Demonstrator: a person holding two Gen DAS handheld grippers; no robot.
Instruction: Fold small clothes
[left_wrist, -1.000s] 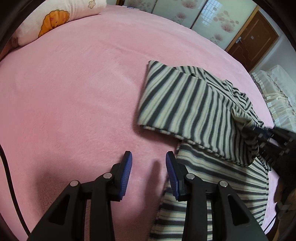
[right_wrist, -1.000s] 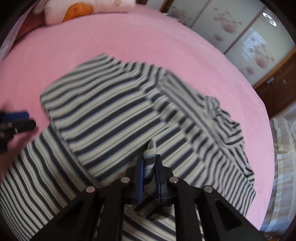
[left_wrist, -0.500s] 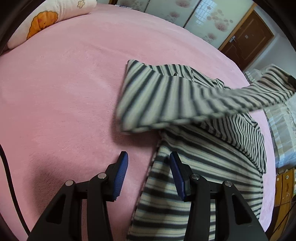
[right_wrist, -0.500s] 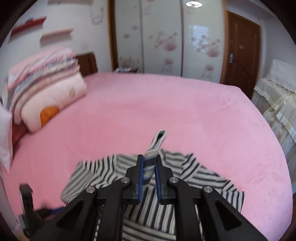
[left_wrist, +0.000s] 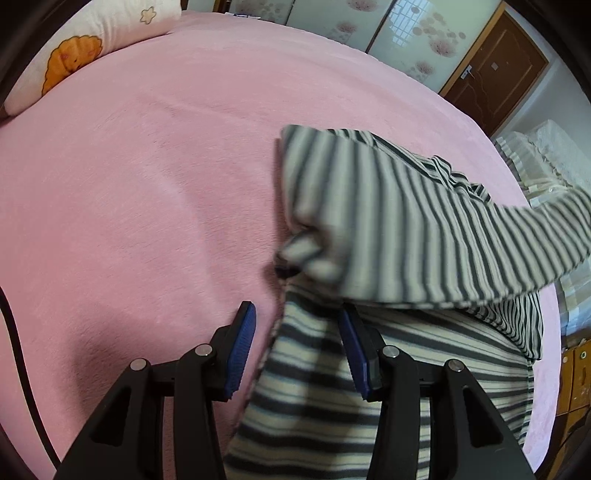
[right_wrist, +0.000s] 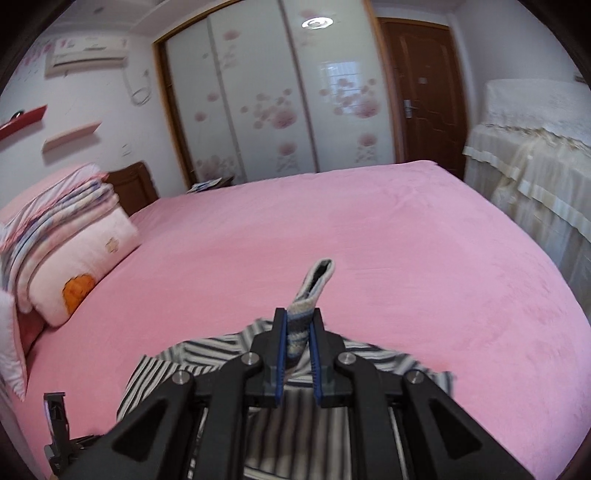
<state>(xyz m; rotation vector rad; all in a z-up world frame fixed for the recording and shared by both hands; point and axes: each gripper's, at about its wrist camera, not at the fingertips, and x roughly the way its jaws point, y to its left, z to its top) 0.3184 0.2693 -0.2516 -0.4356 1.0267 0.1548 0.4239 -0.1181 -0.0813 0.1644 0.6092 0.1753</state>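
Observation:
A grey-and-cream striped top lies on the pink bed cover. My left gripper hangs low over the top's left edge. Its blue pads stand apart, and the hem lies between them without being pinched. One sleeve is lifted and stretched off to the right, blurred. In the right wrist view my right gripper is shut on that sleeve's cuff, which sticks up past the pads. The rest of the top hangs and lies below it.
A pillow with an orange print and a stack of folded bedding sit at the bed's head on the left. Floral wardrobe doors, a brown door and cloth-covered furniture stand beyond the bed. A black cable runs along the left.
My right gripper rose and rolled, pulling the sleeve up off the top; its view swung from the cloth to the room. My left gripper slid right onto the top's edge and opened slightly.

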